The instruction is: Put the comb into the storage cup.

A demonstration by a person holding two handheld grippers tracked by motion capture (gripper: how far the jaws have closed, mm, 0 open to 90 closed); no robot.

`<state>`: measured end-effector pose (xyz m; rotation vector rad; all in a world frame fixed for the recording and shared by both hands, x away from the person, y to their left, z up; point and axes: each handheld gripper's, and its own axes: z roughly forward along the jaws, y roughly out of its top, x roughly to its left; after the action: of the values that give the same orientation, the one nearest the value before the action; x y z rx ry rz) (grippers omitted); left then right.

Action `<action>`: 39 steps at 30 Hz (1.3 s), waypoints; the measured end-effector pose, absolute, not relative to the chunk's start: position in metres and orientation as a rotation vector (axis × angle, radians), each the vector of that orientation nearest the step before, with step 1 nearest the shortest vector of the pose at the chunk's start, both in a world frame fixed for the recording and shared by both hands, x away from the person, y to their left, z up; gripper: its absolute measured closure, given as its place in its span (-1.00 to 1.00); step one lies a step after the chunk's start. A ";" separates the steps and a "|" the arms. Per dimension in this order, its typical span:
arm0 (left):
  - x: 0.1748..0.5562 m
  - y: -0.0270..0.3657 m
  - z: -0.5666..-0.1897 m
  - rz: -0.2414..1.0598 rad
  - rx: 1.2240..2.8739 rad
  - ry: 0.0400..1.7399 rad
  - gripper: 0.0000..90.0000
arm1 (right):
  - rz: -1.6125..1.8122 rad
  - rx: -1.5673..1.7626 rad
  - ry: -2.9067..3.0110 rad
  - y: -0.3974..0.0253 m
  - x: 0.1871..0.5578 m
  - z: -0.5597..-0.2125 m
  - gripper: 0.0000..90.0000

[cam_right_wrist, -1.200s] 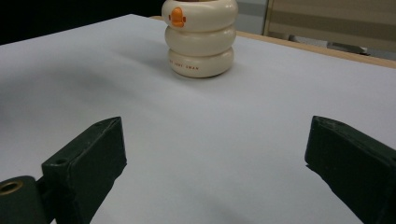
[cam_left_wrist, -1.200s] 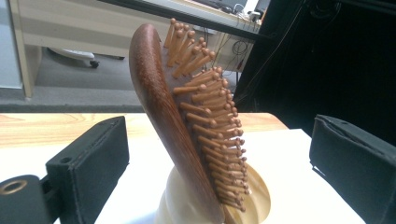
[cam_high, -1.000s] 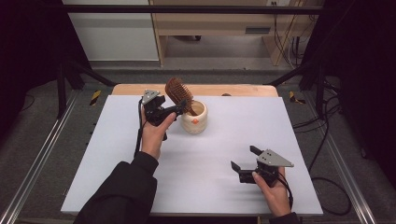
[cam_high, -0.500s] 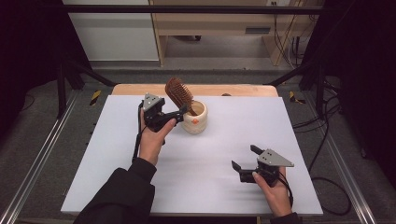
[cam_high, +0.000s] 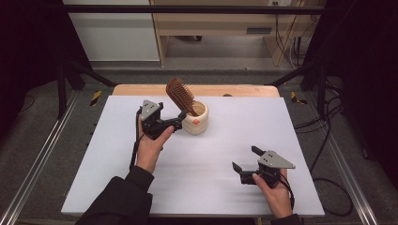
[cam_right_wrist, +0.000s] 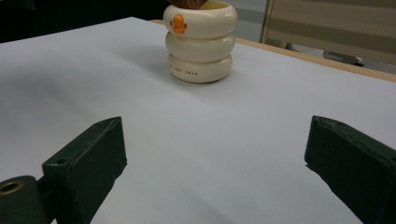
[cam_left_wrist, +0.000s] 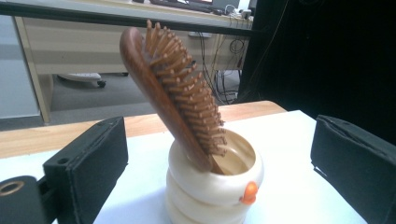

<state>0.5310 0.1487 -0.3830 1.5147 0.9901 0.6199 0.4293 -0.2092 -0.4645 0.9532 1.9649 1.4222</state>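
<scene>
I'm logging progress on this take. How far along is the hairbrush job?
Done: the hairbrush stands handle-down in the cream cup, leaning on its rim. In hand: the left gripper, jaws open, sits beside the cup. The right gripper rests open on the table. Left: apparently only withdrawing.

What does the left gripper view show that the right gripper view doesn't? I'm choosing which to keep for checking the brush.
The left gripper view alone shows the brown wooden paddle hairbrush in full, bristles up, leaning handle-down in the holder, with its own open black jaws either side. The right gripper view alone shows the holder's stacked rings with small lettering low on its side, farther off, beyond its own open jaws. Both share the cream ringed cup-shaped holder with an orange duck mark and the white table top.
</scene>
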 end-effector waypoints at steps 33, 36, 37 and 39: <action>0.487 0.201 -0.389 0.673 1.549 0.949 -0.95 | 1.422 0.954 1.943 -0.212 0.426 -0.462 -0.86; 0.485 0.210 -0.393 0.684 1.550 0.961 -0.95 | 1.423 0.953 1.944 -0.212 0.426 -0.462 -0.87; 0.484 0.213 -0.394 0.686 1.546 0.966 -0.95 | 1.424 0.952 1.944 -0.212 0.426 -0.462 -0.87; 0.482 0.218 -0.395 0.690 1.541 0.971 -0.95 | 1.424 0.952 1.945 -0.212 0.426 -0.462 -0.87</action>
<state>0.4822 0.2179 -0.3949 1.5415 0.9712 0.6897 0.4256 -0.2125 -0.4624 0.9516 1.9446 1.4240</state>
